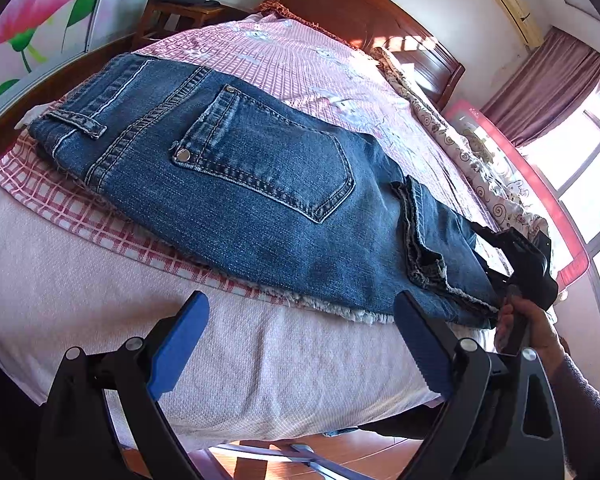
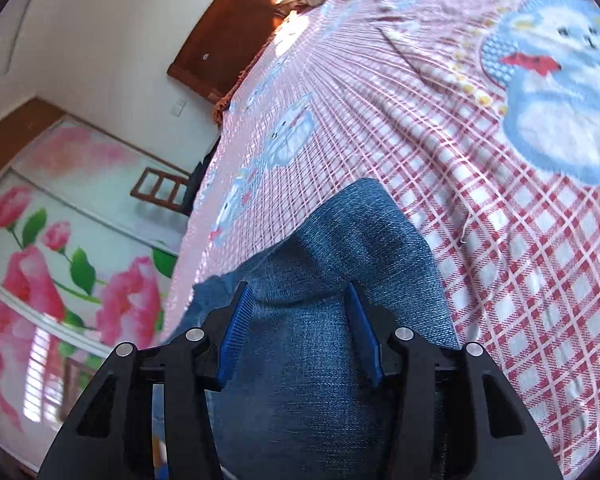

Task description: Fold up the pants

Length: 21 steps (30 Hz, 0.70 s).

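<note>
Blue jeans lie folded on the bed, back pocket up and waistband at the left. The frayed hems rest on the fold at the right. My left gripper hangs open over the bed's near edge, just short of the jeans, with nothing in it. At the right end of the jeans a hand holds the black body of the right gripper. In the right wrist view my right gripper stands partly open over the denim. The cloth lies between and under the blue pads, which are not clamping it.
A pink plaid blanket covers the bed over a white cover. At the far end stands a wooden headboard. A patterned quilt and a pink rail line the right side. A chair and a flower-printed wardrobe stand at the left.
</note>
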{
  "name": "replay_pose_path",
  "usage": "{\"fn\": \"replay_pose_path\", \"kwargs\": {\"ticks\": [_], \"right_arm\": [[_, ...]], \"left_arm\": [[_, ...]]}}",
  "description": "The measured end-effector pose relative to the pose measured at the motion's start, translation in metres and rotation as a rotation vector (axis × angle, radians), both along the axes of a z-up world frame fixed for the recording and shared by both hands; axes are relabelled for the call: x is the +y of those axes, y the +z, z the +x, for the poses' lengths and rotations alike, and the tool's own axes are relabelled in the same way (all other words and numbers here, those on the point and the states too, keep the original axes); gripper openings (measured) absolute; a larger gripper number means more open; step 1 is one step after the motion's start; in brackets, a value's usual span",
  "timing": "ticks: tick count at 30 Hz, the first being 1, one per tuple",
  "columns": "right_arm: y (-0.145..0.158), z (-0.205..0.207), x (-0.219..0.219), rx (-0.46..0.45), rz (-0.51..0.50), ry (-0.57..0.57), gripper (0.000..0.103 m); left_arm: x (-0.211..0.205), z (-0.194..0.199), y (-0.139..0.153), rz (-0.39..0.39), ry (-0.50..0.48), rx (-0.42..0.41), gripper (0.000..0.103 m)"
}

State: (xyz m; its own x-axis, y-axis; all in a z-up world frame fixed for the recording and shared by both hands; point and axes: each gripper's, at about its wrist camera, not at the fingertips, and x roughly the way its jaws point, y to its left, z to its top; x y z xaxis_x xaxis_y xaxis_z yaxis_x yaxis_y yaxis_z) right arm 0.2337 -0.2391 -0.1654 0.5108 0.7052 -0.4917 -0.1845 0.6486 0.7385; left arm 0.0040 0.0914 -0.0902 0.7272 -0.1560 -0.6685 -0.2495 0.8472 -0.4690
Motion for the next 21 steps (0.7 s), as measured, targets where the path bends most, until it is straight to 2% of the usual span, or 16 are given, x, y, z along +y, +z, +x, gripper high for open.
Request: {"fn": "replay_pose_path", "kwargs": {"ticks": [2, 4, 6, 8, 9, 10, 11, 12, 14, 18, 21], "right_arm": [[0.014, -0.006, 0.004, 0.015, -0.049, -0.005, 0.048], [0.029, -0.022, 0.009, -0.031, 0.069, 0.005, 0.048], [0.031, -0.036, 0.034, -0.027, 0.127, 0.103, 0.048], [0.016, -0.046, 0.063, 0.023, 0.178, 0.227, 0.049], [0.003, -0.048, 0.078, 0.067, 0.167, 0.26, 0.054], [-0.008, -0.052, 0.088, 0.068, 0.113, 0.259, 0.045], [-0.006, -0.057, 0.093, -0.014, 0.046, 0.241, 0.043], [-0.006, -0.061, 0.096, -0.027, 0.025, 0.23, 0.042], [-0.003, -0.062, 0.097, -0.006, 0.034, 0.207, 0.042], [-0.004, -0.058, 0.095, 0.019, 0.041, 0.229, 0.042], [-0.004, -0.059, 0.097, 0.011, 0.015, 0.223, 0.042]], "left_arm": [[0.0, 0.0, 0.001, 0.007, -0.008, -0.002, 0.093], [0.0, 0.0, -0.001, 0.005, -0.009, 0.004, 0.093], [0.002, 0.002, -0.003, -0.013, -0.004, 0.005, 0.093], [0.005, 0.0, -0.001, -0.023, 0.005, -0.009, 0.093], [0.007, -0.002, 0.001, -0.024, 0.012, -0.018, 0.093], [0.011, -0.005, 0.004, -0.028, 0.023, -0.028, 0.093], [0.015, -0.009, 0.007, -0.039, 0.036, -0.041, 0.093], [0.022, -0.013, 0.009, -0.056, 0.054, -0.054, 0.093], [0.041, -0.023, 0.011, -0.125, 0.11, -0.088, 0.093], [0.1, -0.039, 0.001, -0.402, 0.266, -0.179, 0.093], [0.138, -0.046, -0.005, -0.53, 0.37, -0.243, 0.093]]}}
